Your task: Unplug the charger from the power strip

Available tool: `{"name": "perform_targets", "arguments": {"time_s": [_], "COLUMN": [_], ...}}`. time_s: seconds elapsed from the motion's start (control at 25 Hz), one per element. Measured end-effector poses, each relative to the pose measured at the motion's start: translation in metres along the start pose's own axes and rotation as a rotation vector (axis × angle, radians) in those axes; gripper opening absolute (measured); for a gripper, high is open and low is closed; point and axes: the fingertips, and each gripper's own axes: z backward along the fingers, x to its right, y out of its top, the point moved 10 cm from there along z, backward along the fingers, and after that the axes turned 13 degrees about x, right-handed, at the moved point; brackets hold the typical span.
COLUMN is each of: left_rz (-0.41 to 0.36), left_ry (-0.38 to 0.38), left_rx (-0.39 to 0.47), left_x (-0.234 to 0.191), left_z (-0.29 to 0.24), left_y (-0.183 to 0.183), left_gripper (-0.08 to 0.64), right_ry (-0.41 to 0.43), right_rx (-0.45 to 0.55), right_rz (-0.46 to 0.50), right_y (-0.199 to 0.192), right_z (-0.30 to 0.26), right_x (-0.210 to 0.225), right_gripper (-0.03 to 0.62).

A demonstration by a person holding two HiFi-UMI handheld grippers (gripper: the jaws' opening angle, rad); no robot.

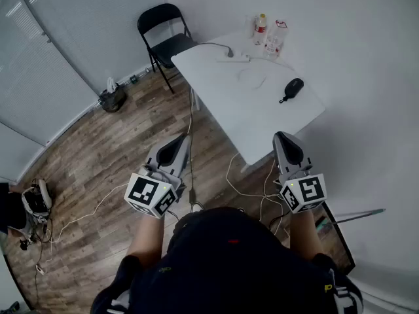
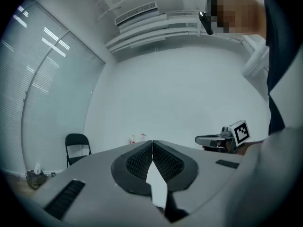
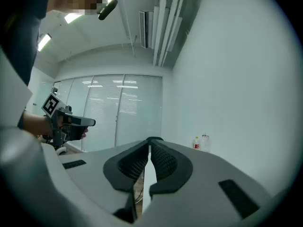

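A white power strip lies at the far end of the white table. A small charger plug sits in it, and a thin white cable loops on the tabletop nearby. Both grippers are held level at waist height, short of the table's near corner and well away from the strip. My left gripper is shut with nothing in it. My right gripper is shut too, also with nothing in it. Each gripper view catches the other gripper off to the side.
A black mouse lies on the table's right side, with two bottles at the far edge. A black folding chair stands beyond the table. Cables trail over the wooden floor. A dark bag sits by the glass wall.
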Motion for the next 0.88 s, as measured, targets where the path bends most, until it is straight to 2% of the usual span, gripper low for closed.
{"name": "perform_targets", "arguments": {"time_s": [0.88], "left_rz": [0.005], "left_ry": [0.007], "left_rx": [-0.019], "left_x": [-0.012], "left_z": [0.008], "left_y": [-0.004], "left_gripper": [0.023], "right_ry": [-0.016], "right_rx": [-0.003], "right_rz": [-0.024], "right_y": [-0.004], "right_z": [-0.009], "right_x": [-0.008], "right_gripper": [0.034]}}
